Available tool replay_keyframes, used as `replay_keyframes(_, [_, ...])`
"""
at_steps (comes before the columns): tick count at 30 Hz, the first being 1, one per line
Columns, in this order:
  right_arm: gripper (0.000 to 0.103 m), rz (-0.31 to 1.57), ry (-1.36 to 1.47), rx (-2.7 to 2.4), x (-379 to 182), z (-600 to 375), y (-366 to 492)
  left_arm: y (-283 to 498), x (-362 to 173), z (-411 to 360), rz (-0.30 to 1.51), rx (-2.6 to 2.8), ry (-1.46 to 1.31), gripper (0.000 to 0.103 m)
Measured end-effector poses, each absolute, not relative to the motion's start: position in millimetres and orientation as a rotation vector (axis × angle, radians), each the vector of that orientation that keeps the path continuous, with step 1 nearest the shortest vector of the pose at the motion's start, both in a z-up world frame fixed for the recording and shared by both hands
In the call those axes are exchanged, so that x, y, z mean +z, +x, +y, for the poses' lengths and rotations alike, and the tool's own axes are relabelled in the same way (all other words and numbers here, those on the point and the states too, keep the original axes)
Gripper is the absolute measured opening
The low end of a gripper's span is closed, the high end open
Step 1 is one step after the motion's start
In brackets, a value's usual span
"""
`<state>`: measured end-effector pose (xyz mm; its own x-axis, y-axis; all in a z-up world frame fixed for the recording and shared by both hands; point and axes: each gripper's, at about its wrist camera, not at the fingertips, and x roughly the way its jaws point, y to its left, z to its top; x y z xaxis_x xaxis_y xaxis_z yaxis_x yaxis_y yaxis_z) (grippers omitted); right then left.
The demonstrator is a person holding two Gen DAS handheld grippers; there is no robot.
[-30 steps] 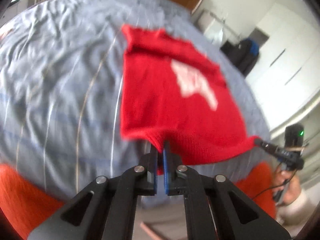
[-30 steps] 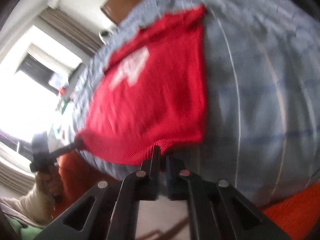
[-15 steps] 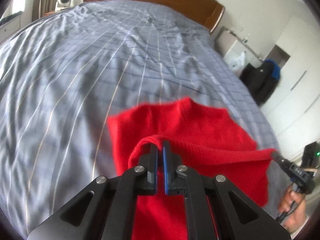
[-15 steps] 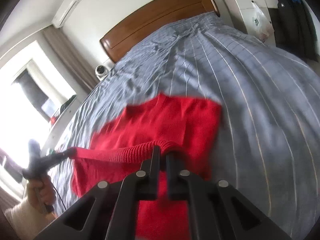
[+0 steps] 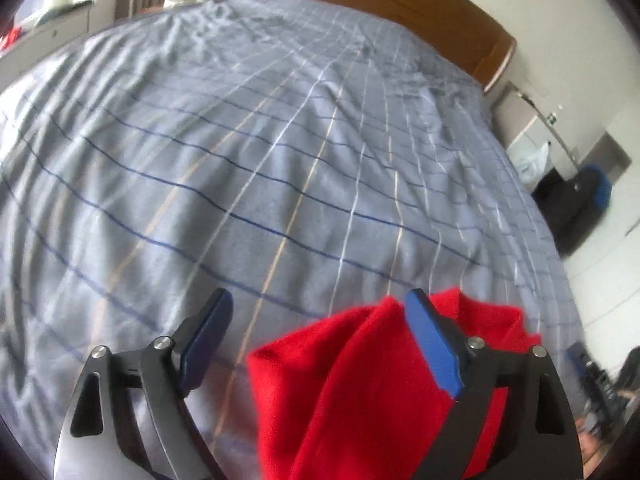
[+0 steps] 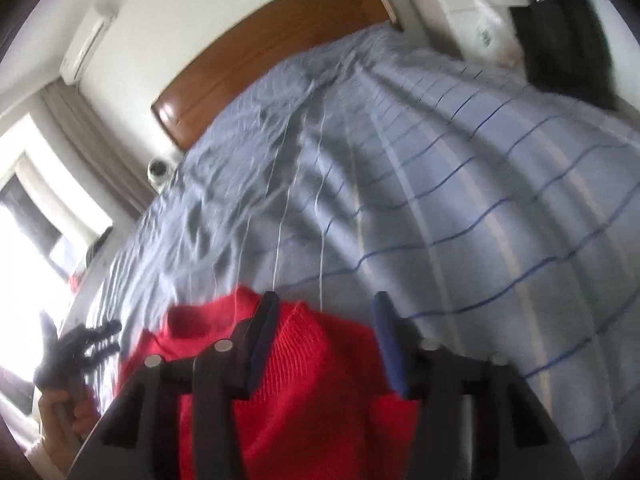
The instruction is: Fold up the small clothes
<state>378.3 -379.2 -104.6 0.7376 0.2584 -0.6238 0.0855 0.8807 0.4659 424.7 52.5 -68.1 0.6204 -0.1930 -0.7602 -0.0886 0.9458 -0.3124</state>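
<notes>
Both the left gripper [image 5: 316,332] and right gripper [image 6: 326,334] are just opening, releasing the folded red sweater [image 5: 360,392] lying low in frame, so smoothing likely follows.

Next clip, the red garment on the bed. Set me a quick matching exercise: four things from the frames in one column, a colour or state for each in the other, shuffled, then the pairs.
Things:
1. left gripper
2. sweater
3. bed cover
4. headboard

Colour or state:
A. brown wood
B. red knit, lying bunched on the bed
C. jaws wide apart, gripping nothing
D. grey-blue with thin stripes

Pairs: 1-C, 2-B, 3-D, 4-A
</notes>
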Motion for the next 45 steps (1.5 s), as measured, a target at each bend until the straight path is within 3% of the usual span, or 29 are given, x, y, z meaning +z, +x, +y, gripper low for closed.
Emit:
replay_keyframes(5, [0.051, 0.767, 0.348, 0.324, -81.1, -338.1, 330.7, 357.7, -75.5, 30.4, 0.913, -0.166, -0.14, 0.098])
replay_keyframes(7, [0.063, 0.817, 0.309, 0.388, -92.0, -323.0, 310.6, 335.8, -89.2, 22.9, 0.955, -0.154, -0.048, 0.098])
replay_keyframes(11, [0.064, 0.986, 0.222, 0.228, -129.7, -325.3, 269.3, 271.6, -80.8, 27.6, 0.958, -0.15, -0.018, 0.098])
replay_keyframes(17, [0.067, 0.875, 0.187, 0.229, -95.3, -319.9, 176.2, 192.5, -49.3, 16.7, 0.882, -0.135, 0.026, 0.1])
replay_keyframes(26, [0.069, 0.88, 0.146, 0.129, -150.8, -310.5, 126.6, 173.3, -110.1, 8.7, 0.884, -0.055, 0.043, 0.1])
replay_keyframes(29, [0.075, 0.782, 0.119, 0.122, -162.5, -306.1, 112.7, 176.2, -135.0, 13.4, 0.91, -0.054, 0.015, 0.102])
replay_keyframes(45, [0.079, 0.719, 0.064, 0.096, -169.3, -297.4, 110.8, 169.6, -139.8, 11.9, 0.86, -0.071, 0.045, 0.103])
